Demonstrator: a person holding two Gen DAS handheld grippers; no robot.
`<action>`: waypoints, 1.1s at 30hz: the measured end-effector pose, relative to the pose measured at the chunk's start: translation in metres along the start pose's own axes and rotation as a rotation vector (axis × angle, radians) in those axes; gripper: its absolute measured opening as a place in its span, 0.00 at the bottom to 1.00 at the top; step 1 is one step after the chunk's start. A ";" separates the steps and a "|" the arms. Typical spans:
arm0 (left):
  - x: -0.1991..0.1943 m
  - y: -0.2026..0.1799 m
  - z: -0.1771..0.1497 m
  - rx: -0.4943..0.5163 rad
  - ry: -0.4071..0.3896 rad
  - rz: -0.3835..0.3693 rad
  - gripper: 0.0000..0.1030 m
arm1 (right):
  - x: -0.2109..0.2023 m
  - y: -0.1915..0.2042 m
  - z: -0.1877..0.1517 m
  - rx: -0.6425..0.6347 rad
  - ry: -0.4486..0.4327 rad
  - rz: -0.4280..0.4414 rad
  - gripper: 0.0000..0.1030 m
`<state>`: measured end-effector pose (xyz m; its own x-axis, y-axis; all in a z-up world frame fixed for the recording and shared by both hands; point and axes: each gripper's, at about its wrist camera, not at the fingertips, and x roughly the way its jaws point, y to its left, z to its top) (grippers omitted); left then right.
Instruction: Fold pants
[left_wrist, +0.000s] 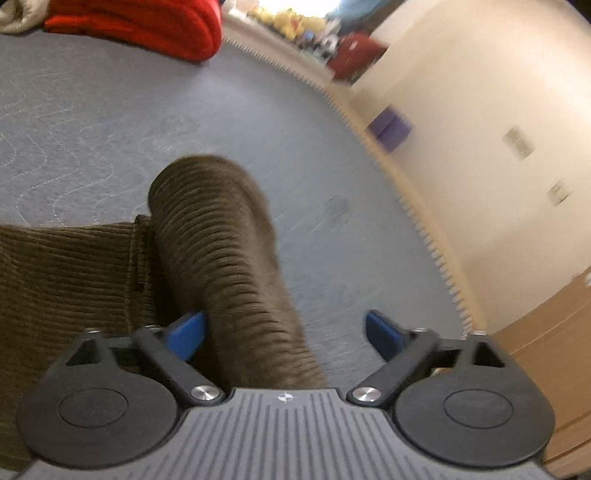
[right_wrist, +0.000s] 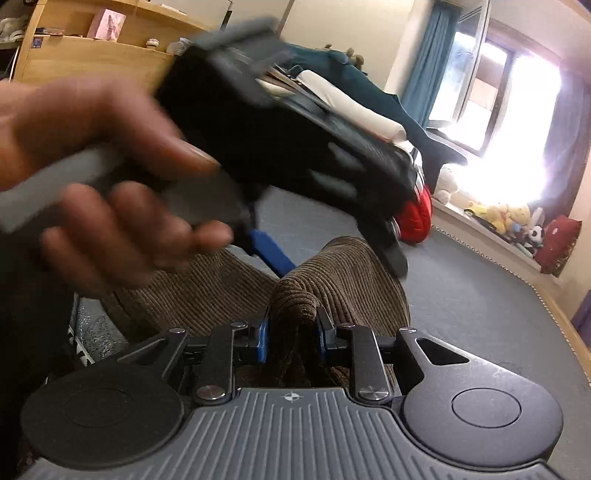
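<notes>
Brown corduroy pants (left_wrist: 218, 258) lie on a grey-blue quilted bed (left_wrist: 92, 122). In the left wrist view a raised fold of the pants runs up between the wide-apart blue fingertips (left_wrist: 188, 332) of my left gripper (left_wrist: 284, 332), which is open; the cloth rests against the left pad only. In the right wrist view my right gripper (right_wrist: 291, 332) is shut on a bunched ridge of the pants (right_wrist: 295, 295). The left gripper's body (right_wrist: 280, 129), held by a hand (right_wrist: 92, 177), hovers blurred just above and beyond it.
A red garment (left_wrist: 140, 26) lies at the far edge of the bed, also seen in the right wrist view (right_wrist: 417, 218). A cream wall (left_wrist: 480, 129), a purple box (left_wrist: 389, 127), soft toys (right_wrist: 506, 218), a window and wooden shelves (right_wrist: 92, 55) surround the bed.
</notes>
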<state>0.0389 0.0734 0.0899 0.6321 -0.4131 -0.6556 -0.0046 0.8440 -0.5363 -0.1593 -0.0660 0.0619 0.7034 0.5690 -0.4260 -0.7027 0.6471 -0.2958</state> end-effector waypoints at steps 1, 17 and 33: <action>0.008 -0.002 0.003 0.005 0.022 0.037 0.63 | -0.002 -0.002 0.000 0.005 -0.003 0.000 0.25; -0.061 0.045 0.023 0.069 -0.045 0.248 0.18 | -0.013 -0.070 0.029 0.426 -0.079 0.163 0.63; -0.195 0.190 0.009 -0.210 -0.097 0.528 0.58 | 0.074 -0.083 0.003 0.856 0.204 0.229 0.69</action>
<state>-0.0782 0.3177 0.1208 0.5707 0.0875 -0.8165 -0.4863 0.8372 -0.2501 -0.0491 -0.0761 0.0577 0.4664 0.6822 -0.5631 -0.4457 0.7311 0.5166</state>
